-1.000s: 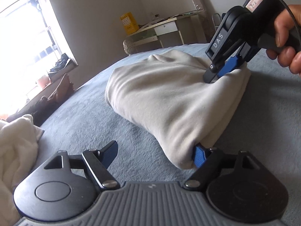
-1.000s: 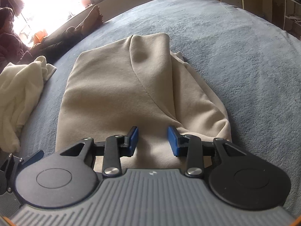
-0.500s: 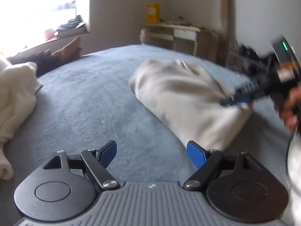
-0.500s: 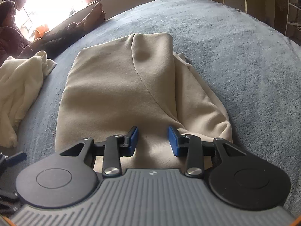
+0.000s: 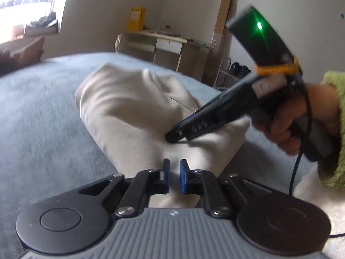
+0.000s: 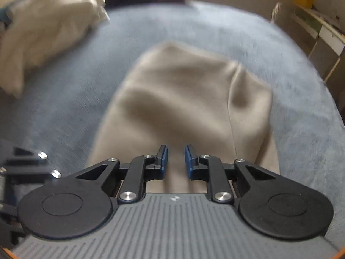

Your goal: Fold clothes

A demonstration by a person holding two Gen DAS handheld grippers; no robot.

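Note:
A folded beige garment (image 5: 133, 112) lies on the blue-grey bed cover (image 5: 38, 116); it also shows in the right wrist view (image 6: 183, 99). My left gripper (image 5: 174, 173) is over the garment's near edge, its jaws nearly closed with a narrow gap over the cloth. My right gripper (image 6: 175, 161) sits over the garment's near end with a small gap between its jaws; whether it pinches cloth is unclear. In the left wrist view the right gripper (image 5: 174, 135) rests its tip on the garment, held by a hand in a green sleeve.
A heap of white clothes (image 6: 43, 34) lies at the far left of the bed. A desk (image 5: 163, 43) with a yellow box (image 5: 135, 18) stands by the far wall, with a shoe rack (image 5: 235, 71) beside it. A window is at the left.
My left gripper has narrowed from wide open to nearly shut and moved onto the garment's near edge. My right gripper has swung left, and the view is blurred with motion.

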